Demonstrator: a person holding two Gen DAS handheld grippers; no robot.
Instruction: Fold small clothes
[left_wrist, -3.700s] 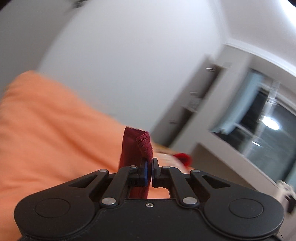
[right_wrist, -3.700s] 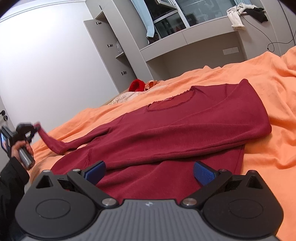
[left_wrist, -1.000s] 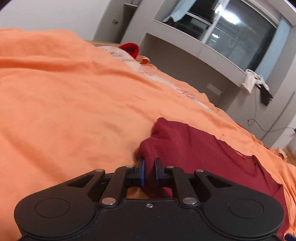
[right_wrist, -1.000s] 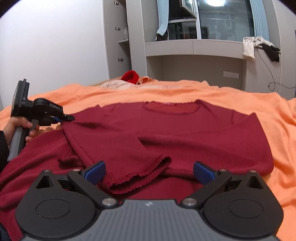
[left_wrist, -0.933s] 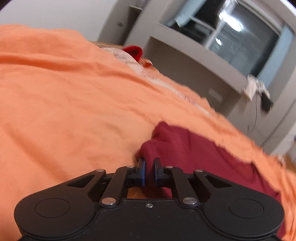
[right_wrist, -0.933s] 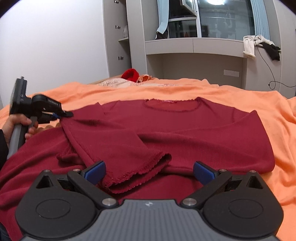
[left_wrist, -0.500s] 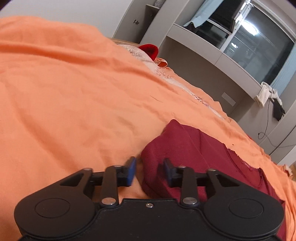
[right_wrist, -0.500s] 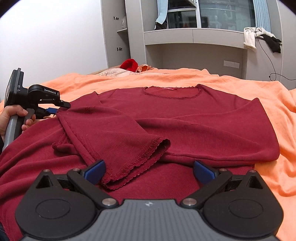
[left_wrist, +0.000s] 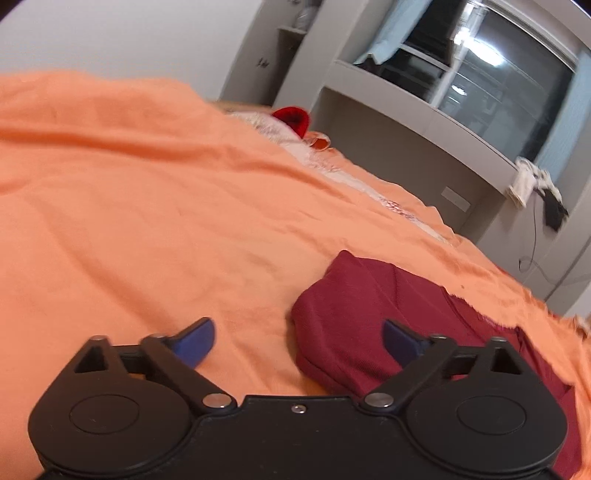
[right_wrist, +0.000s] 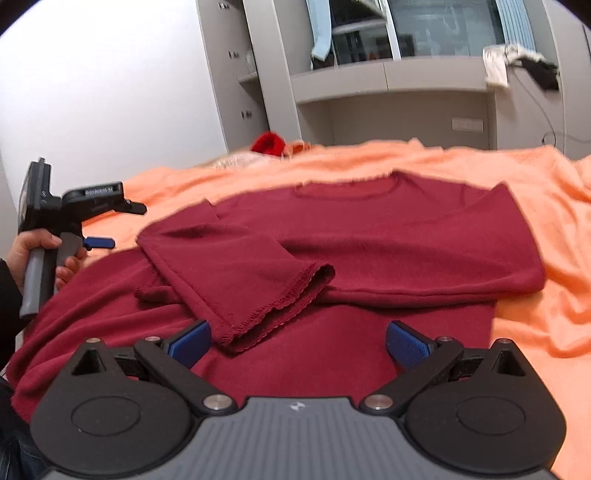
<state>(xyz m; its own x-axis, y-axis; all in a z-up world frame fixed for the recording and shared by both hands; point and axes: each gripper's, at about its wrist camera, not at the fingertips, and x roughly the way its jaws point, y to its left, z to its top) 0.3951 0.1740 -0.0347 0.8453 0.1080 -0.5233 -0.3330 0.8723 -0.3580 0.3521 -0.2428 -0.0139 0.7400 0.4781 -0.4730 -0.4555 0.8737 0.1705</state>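
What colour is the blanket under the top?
Orange. The blanket shows best in the left wrist view, spreading out beside the dark red top.

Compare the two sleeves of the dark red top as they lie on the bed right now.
The left sleeve lies folded across the chest of the dark red top, slanting, its scalloped cuff showing near the middle. The right sleeve lies straighter across the body, and its cuff is hidden under the left sleeve. The left sleeve is on top; the right one is beneath it. Both are folded inward, released, and rest on the top over the orange bedspread.
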